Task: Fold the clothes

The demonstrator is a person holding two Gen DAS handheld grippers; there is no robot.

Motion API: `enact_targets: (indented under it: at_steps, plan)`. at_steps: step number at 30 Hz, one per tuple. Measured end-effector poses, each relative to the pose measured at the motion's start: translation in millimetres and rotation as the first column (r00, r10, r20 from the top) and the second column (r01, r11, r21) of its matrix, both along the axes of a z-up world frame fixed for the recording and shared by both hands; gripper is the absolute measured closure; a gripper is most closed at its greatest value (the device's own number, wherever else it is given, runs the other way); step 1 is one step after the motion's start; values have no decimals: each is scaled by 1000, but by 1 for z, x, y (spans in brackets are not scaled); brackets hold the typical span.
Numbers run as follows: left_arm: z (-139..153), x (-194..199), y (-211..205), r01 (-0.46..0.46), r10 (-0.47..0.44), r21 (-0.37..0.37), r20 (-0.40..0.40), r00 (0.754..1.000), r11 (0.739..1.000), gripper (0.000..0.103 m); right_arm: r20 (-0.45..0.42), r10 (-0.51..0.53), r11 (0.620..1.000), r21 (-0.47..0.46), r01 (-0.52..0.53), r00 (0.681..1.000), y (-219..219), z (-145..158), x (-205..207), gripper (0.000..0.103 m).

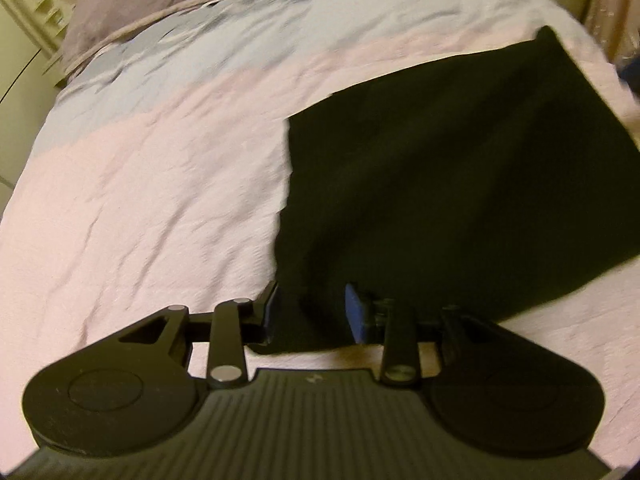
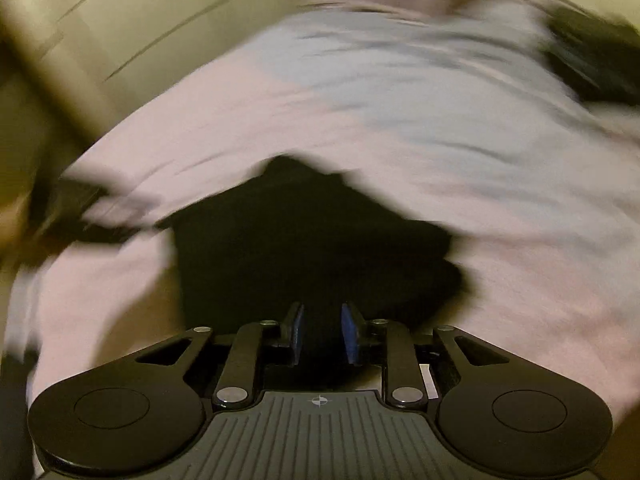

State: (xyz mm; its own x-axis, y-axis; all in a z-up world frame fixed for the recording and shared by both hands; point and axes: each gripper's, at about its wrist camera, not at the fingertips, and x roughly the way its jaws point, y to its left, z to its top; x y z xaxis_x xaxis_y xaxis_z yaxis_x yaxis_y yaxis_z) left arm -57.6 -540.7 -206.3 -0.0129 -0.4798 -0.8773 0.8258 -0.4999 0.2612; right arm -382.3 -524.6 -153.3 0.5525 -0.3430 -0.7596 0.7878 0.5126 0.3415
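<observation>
No words, numbers or brand names can be read in either view. The only sign is a small round crosshair mark (image 2: 318, 401) on the ribbed body of the right tool, at the top middle of its grey plate. A faint pale mark (image 1: 311, 379) sits at the same spot on the left tool's ribbed plate, too blurred to make out. The small items on the shelf at the upper left of the left wrist view are too small and soft to show any label.
</observation>
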Motion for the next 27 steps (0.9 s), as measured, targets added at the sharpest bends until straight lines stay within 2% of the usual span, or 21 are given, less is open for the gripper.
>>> enact_targets:
  at_steps: [2, 4, 7, 9, 15, 18, 22, 24, 27]
  plan:
    - [-12, -11, -4, 20, -20, 21, -1, 1000, 1000, 72, -8, 154, 988, -28, -155, 988, 21, -6, 33, 79]
    - [-30, -15, -12, 22, -23, 47, 15, 1000, 999, 72, -34, 221, 974, -31, -223, 975, 31, -22, 55, 79]
    - [-51, -12, -28, -19, 20, 120, -8, 1000, 993, 69, -81, 186, 982, 46, -183, 979, 29, -59, 57, 79]
    - [-56, -10, -34, -22, 26, 143, -25, 999, 989, 68, -82, 173, 983, 83, -166, 982, 29, -72, 46, 79]
    - [-60, -13, -35, 9, -7, 147, -14, 1000, 989, 68, -78, 188, 978, 106, -180, 979, 31, -75, 32, 75]
    - [-60, -13, -32, 14, -13, 138, -7, 1000, 990, 68, -95, 208, 975, 96, -199, 973, 35, -75, 38, 74]
    - [-43, -7, -18, 41, -41, 108, -3, 999, 993, 68, -139, 227, 972, 98, -215, 964, 38, -62, 41, 71]
    - [-29, 0, -6, 41, -41, 78, 2, 999, 996, 68, -208, 253, 967, 75, -242, 945, 45, -47, 48, 58]
    - [-16, 4, 22, 105, -106, 17, 57, 993, 994, 66, -380, 317, 934, -36, -356, 869, 71, -27, 70, 49]
